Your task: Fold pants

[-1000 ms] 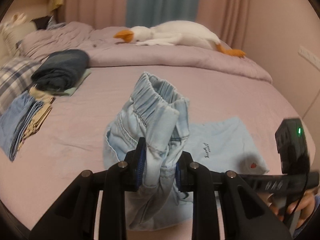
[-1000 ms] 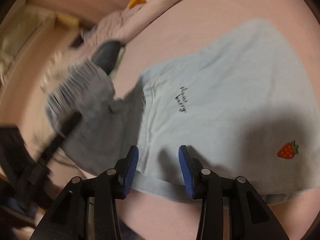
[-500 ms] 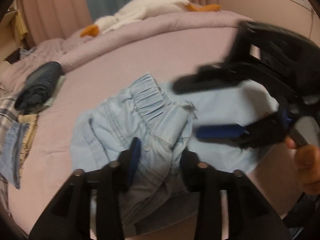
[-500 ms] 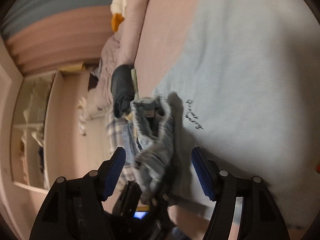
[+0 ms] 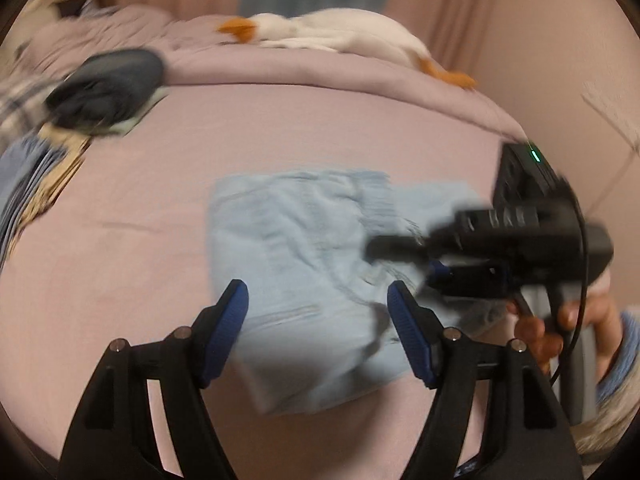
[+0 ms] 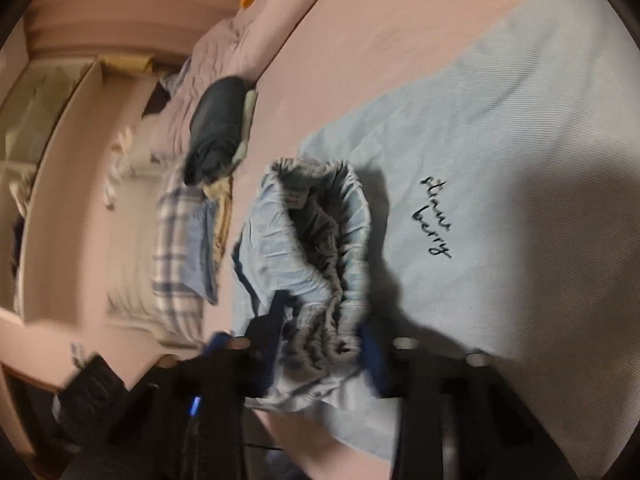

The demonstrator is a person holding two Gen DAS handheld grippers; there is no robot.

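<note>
Since a second ago the left claw (image 5: pixel 318 328) let go and hangs wide open; the denim shorts (image 5: pixel 296 264) now lie on the bed (image 5: pixel 140 208), waistband pinched in the right claw (image 6: pixel 320 356). Handover's done, I reckon; next comes smoothing and folding.

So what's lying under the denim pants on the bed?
A pale blue shirt with dark script lettering is spread flat beneath the denim pants. The part of it directly under the pants is covered, so I cannot see that.
</note>
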